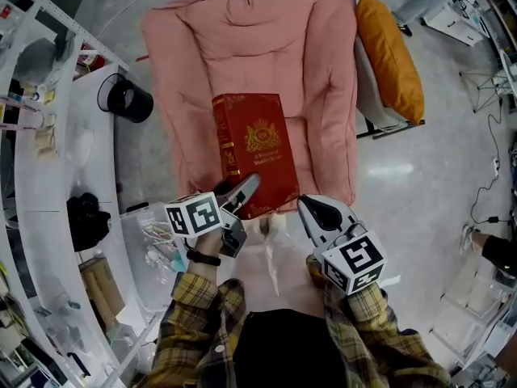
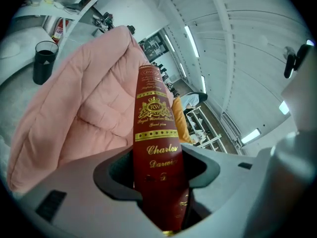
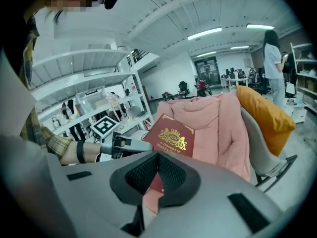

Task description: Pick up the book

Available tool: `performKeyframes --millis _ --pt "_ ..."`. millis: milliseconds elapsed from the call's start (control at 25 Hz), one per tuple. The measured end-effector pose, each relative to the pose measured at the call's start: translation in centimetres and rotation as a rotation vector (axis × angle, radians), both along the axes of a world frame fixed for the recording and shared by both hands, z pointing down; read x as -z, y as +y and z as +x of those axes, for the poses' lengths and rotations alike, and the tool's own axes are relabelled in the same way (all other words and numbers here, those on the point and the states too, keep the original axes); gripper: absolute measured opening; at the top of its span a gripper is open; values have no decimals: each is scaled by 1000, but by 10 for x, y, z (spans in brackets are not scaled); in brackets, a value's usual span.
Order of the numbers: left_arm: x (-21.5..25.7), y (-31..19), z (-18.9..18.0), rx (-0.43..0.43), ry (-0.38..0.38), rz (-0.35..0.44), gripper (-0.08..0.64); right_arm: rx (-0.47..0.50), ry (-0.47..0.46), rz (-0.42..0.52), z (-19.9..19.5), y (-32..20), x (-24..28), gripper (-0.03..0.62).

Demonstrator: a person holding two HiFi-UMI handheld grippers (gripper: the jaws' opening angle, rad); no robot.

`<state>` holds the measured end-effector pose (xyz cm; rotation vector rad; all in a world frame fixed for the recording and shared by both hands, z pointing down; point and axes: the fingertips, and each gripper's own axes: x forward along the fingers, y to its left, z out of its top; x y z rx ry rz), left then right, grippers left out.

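Over seat of pink armchair (image 1: 242, 47): red book (image 1: 257, 148), tilted up, long axis 12 to 6 o'clock, spine toward 9. Clamped at near spine corner by left claw (image 1: 245, 187), entering from 7 o'clock. Right claw (image 1: 313, 210) at book's 5 o'clock, pressed together, empty, just beside cover.

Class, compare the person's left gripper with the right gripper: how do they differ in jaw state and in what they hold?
The left gripper is clamped on the red book, at its spine; the right gripper holds nothing. The left gripper's jaws stand apart around the book; the right gripper's are together. The left gripper overlaps the book's near corner; the right gripper sits beside it, apart. Each bears a marker cube.
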<state>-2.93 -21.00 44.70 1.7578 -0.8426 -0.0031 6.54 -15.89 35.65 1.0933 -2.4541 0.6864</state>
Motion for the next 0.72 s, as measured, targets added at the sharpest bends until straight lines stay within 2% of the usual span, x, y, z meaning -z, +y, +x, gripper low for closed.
performKeyframes --millis 240,400,640,720 --pt "58 8 -4 55 84 62 245 -19 -4 75 3 -7 39 15" --pt "88 18 -5 58 141 99 245 -34 -7 114 9 -5 58 15" --pt "119 33 -6 58 164 145 245 -47 -18 166 17 -1 85 15" --pt "127 37 -7 72 195 145 245 -49 -17 185 18 -1 92 15"
